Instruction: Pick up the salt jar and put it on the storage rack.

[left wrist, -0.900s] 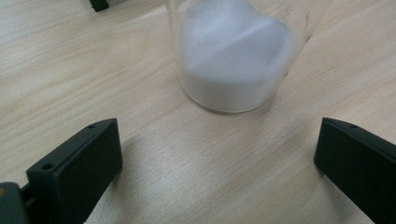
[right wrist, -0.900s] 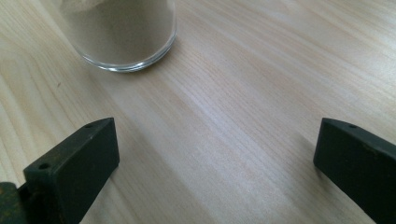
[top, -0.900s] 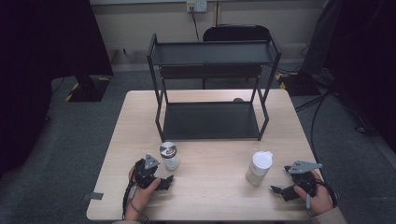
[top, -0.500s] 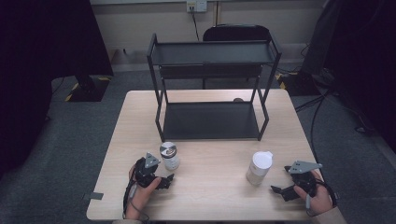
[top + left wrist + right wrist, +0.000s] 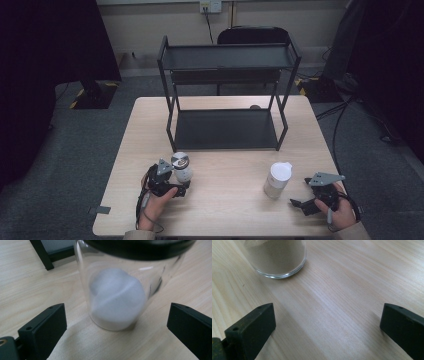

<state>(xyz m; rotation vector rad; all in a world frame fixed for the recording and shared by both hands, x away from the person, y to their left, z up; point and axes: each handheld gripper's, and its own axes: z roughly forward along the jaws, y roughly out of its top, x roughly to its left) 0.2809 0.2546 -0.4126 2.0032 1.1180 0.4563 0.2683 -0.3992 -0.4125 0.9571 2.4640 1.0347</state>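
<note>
While nothing has moved this past second, my left gripper (image 5: 176, 176) jaws stay spread around the jar (image 5: 117, 297), untouched; grasp pending.

We see a clear jar (image 5: 117, 297) of white powder with a black lid, a clear jar (image 5: 277, 257) of tan powder, pale wood-grain desk (image 5: 235, 210), black shelf rack (image 5: 227, 130), black claws.

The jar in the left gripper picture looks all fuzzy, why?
In the left gripper view the jar is very close, so the glass and white powder blur while the table grain stays sharper. In the high view the room's corners are dark, with light falling mainly on the table.
</note>
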